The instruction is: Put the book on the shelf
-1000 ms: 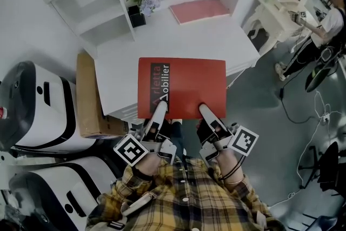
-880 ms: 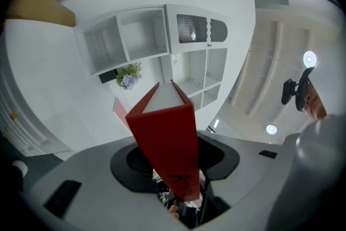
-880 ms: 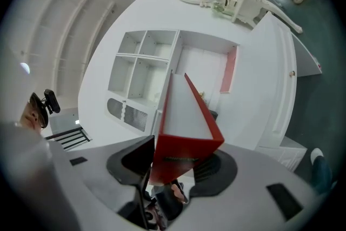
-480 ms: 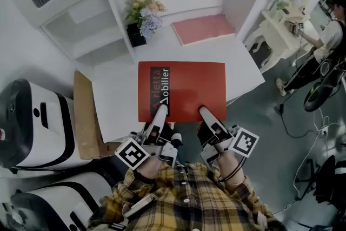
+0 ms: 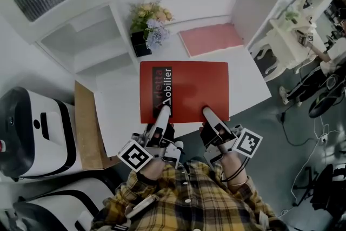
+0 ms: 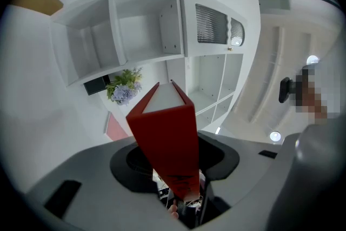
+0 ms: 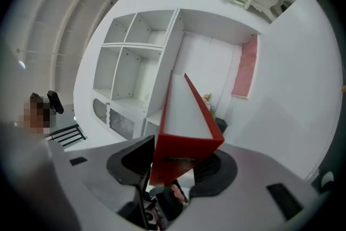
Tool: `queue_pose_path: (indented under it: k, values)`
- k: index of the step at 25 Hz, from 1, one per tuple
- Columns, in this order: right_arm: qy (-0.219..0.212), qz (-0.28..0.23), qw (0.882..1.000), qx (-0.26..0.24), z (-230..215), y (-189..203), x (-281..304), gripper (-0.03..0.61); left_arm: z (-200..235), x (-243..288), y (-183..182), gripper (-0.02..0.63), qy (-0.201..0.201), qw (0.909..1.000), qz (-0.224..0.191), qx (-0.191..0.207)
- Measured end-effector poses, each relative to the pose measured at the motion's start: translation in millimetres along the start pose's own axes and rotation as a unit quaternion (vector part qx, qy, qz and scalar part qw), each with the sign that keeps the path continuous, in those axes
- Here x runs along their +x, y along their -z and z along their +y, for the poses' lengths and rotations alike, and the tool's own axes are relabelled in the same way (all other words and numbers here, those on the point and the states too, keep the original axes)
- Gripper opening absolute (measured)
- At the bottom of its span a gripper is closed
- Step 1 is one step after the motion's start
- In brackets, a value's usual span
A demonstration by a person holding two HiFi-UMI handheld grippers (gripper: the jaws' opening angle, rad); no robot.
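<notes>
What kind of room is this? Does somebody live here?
Probably a pretend bedroom set up in a workshop, not a real home: there is a white shelf unit and a white dressing table with an oval mirror, yet big white-and-black machines stand right beside them.

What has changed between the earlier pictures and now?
The red book, held at its near edge by the left gripper and the right gripper, has moved forward over the white desk, closer to the flowers. Both grips are unchanged.
</notes>
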State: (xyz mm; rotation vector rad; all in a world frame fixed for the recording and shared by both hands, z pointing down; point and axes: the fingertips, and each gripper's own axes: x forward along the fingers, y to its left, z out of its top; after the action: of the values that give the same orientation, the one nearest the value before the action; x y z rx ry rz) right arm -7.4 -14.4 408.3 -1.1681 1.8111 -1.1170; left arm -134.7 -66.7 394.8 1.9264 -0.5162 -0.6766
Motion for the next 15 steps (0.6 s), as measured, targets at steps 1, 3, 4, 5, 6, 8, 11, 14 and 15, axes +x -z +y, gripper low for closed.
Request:
queue_pose_path:
  k: [1,3,4,5,6,8,11,14,15]
  values:
    - [0.001,0.0,1.0,0.0,-1,-1,3,0.204,3,2,-2,0.19,-0.001,1.0,0.001,-0.001]
    - [0.005,0.001,1.0,0.0,-4,-5,8,0.204,6,7,-4,0.19,-0.002,1.0,0.003,-0.004]
    - [0.005,0.001,1.0,0.001,-5,-6,10,0.204,7,9,-4,0.19,-0.003,1.0,0.003,-0.006]
    - [0.005,0.002,1.0,0.002,-5,-8,12,0.204,7,12,-5,0.19,-0.004,1.0,0.003,-0.006]
    - [0.003,0.004,1.0,0.003,-6,-10,14,0.204,7,15,-6,0.19,-0.004,1.0,0.002,-0.005]
    - [0.0,0.008,1.0,0.005,-8,-15,18,0.204,7,20,-7,0.19,-0.005,1.0,0.0,-0.002]
    - [-0.006,0.018,1.0,0.006,-12,-24,25,0.204,10,29,-8,0.19,-0.01,0.9999,-0.009,0.001]
    - [-0.017,0.035,0.999,0.012,-17,-35,35,0.204,12,39,-10,0.19,-0.018,0.9994,-0.026,0.01]
    - [-0.021,0.042,0.999,0.014,-19,-39,39,0.204,12,43,-11,0.19,-0.022,0.9991,-0.034,0.015]
